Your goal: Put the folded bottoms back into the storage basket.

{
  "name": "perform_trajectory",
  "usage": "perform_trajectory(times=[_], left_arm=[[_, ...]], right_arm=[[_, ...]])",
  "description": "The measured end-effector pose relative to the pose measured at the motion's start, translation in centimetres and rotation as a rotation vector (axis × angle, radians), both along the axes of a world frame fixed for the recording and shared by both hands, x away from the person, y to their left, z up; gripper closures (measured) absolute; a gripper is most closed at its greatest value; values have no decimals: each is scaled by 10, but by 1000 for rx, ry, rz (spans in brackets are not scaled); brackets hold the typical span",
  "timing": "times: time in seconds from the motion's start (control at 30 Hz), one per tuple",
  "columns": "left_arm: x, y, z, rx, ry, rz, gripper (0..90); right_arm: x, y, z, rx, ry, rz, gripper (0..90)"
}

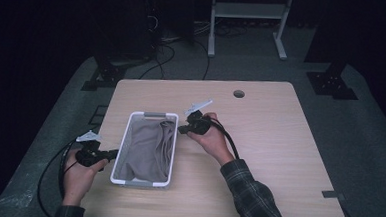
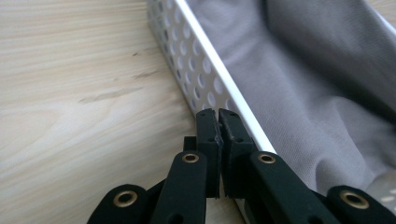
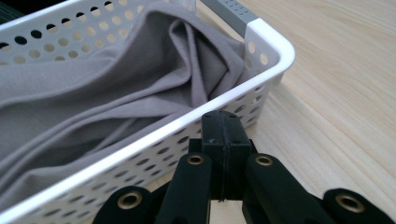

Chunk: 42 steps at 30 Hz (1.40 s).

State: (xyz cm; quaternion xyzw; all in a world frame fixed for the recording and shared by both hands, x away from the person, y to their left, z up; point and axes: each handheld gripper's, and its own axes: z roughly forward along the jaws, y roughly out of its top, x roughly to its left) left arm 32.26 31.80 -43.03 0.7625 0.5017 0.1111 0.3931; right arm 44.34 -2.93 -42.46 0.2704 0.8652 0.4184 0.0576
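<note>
Jaws pressed together and empty, both grippers (image 1: 109,154) (image 1: 182,129) are flanking the white perforated plastic basket (image 1: 121,146) holding grey cloth (image 1: 151,149); gripping its walls likely comes next.

Left hand (image 1: 80,175) low at near left, forearm entering from the bottom edge, clasping left gripper (image 1: 112,154) with jaws level and aimed right. Jaws pressed together but for a hairline slit at the tips, nothing between them. Right hand (image 1: 213,139) farther off, near centre, sleeve (image 1: 254,199) in dark plaid running back to near right, wrist bent inward. Right gripper (image 1: 181,129) aimed left, jaws flush against each other, nothing between. Cable looping from each gripper back past the wrist.
</note>
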Motion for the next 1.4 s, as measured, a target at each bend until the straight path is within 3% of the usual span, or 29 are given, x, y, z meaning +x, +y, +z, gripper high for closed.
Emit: perform_trajectory(times=[0.2,0.33,0.43,0.57,0.7,0.83,1.13,1.4], left_arm=[[5,-7,1,4,-8,-13,865],[7,-1,2,17,-24,8,793],[10,7,1,19,-36,42,697],[17,16,-3,82,-48,72,525],[19,23,-6,99,-60,98,362],[22,26,-10,121,-41,109,265],[31,26,-21,165,-13,103,201],[35,21,-28,206,-6,80,184]], right_arm=[[-1,-6,1,3,-7,-10,890],[-3,-11,1,4,-16,-18,830],[-6,-21,1,-1,-37,-33,678],[-12,-41,2,-26,-77,-50,503],[-18,-65,5,-22,-104,-78,436],[-24,-88,6,-30,-118,-118,405],[-39,-135,-1,-30,-113,-191,372],[-52,-183,-19,-53,-88,-278,356]])
